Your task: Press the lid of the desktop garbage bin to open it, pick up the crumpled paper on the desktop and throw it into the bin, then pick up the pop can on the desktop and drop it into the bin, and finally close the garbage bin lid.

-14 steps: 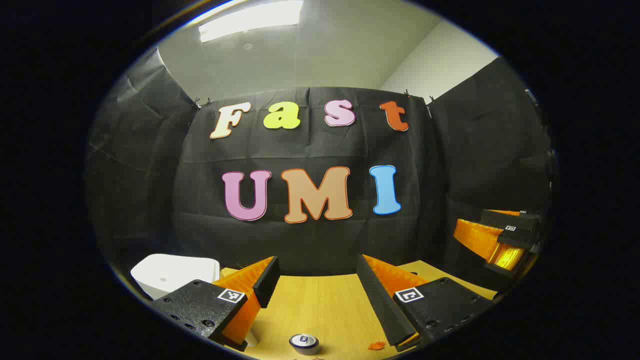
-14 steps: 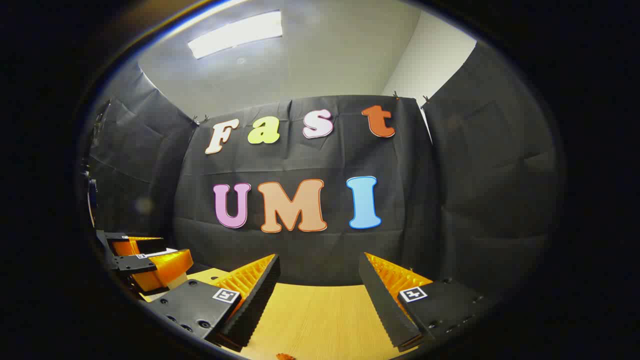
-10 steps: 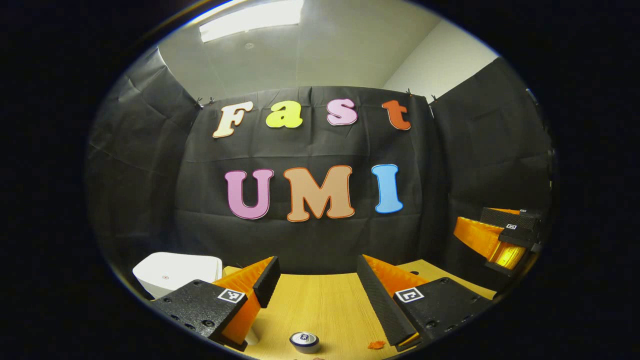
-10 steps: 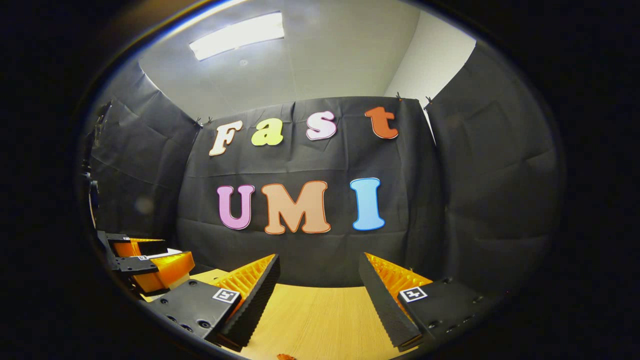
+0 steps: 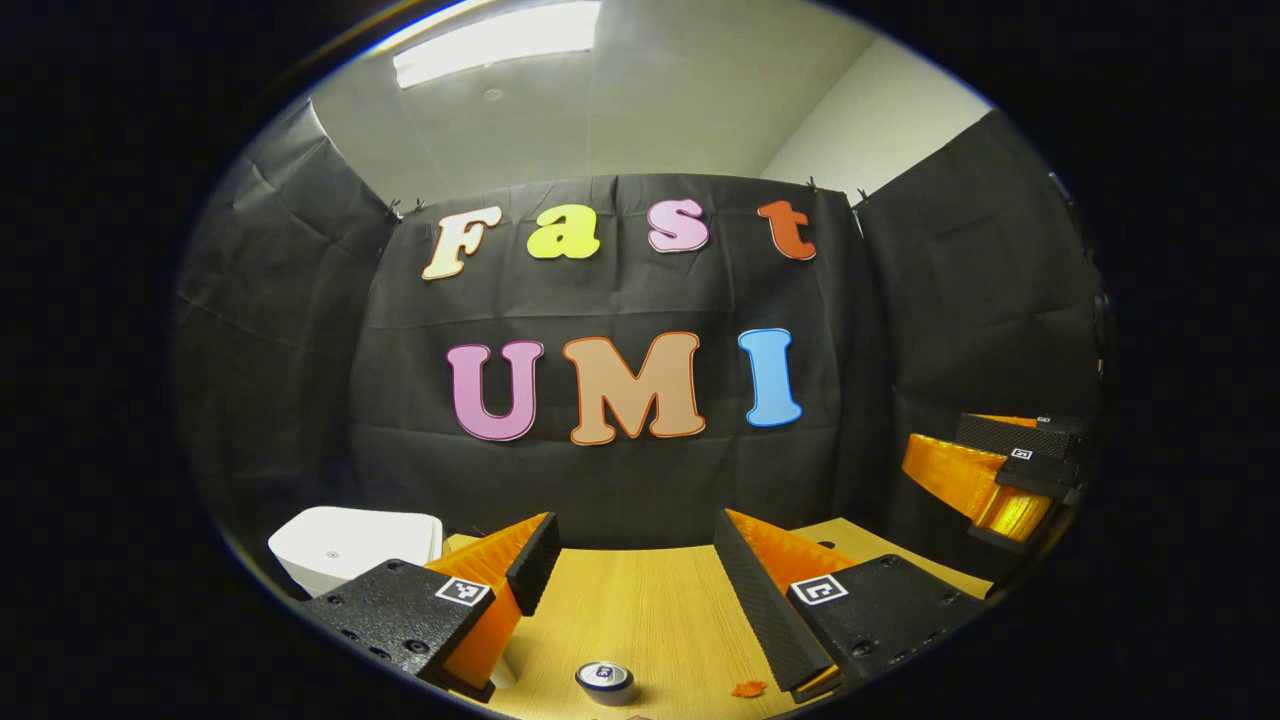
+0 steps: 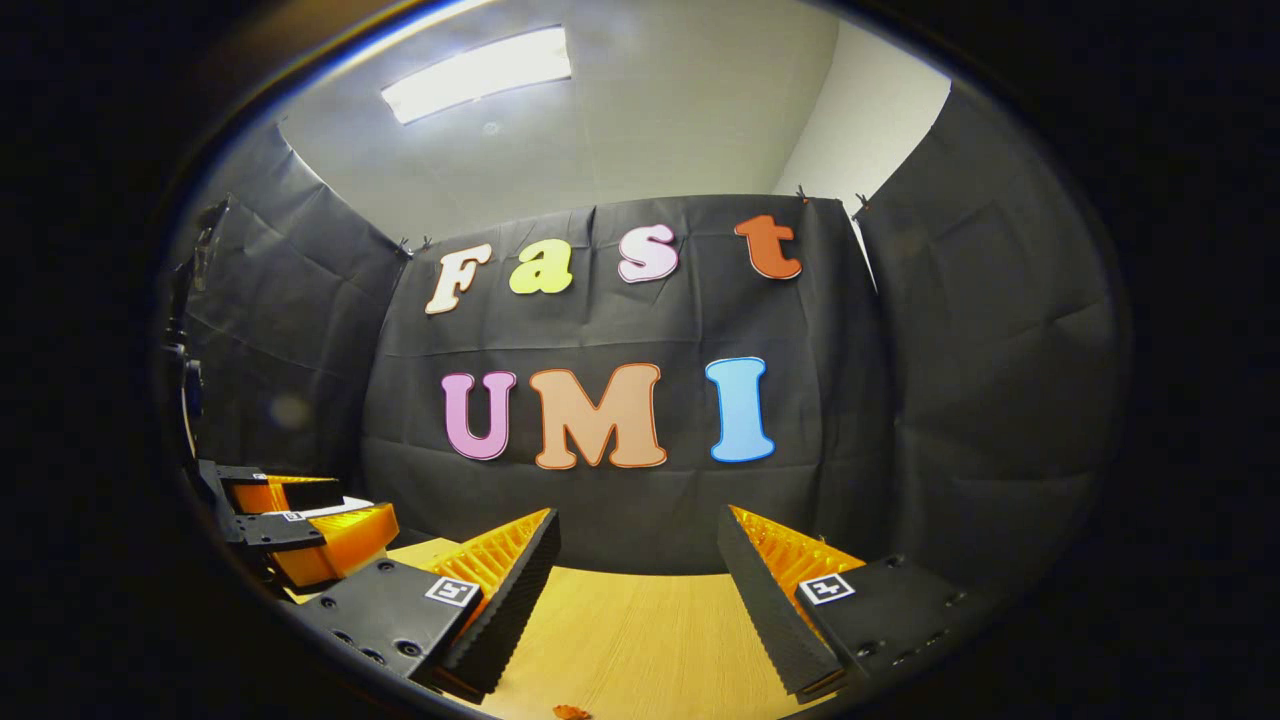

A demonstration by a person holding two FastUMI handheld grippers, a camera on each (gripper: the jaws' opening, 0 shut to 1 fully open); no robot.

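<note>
Both grippers hover above the bench (image 5: 640,610), level and aimed at the back wall; looks like a ready pose with nothing started. Left gripper (image 5: 630,560): jaws wide open, nothing between them. Right gripper (image 6: 640,570): jaws also wide apart, empty. In the left gripper view the white garbage bin (image 5: 345,545) sits at the far left of the bench, partly behind the left finger, lid down and flat, so probably not yet pressed. The left gripper is the nearer one to it, which likely makes it the one to press. Pop can (image 5: 605,680) stands upright on the bench low between the left jaws, long axis vertical, top facing up, well apart from the bin. Small orange scrap (image 5: 748,688) lies on the bench just right of the can; cannot tell if it is the crumpled paper. A similar orange scrap (image 6: 572,712) shows at the bottom edge of the right gripper view.
</note>
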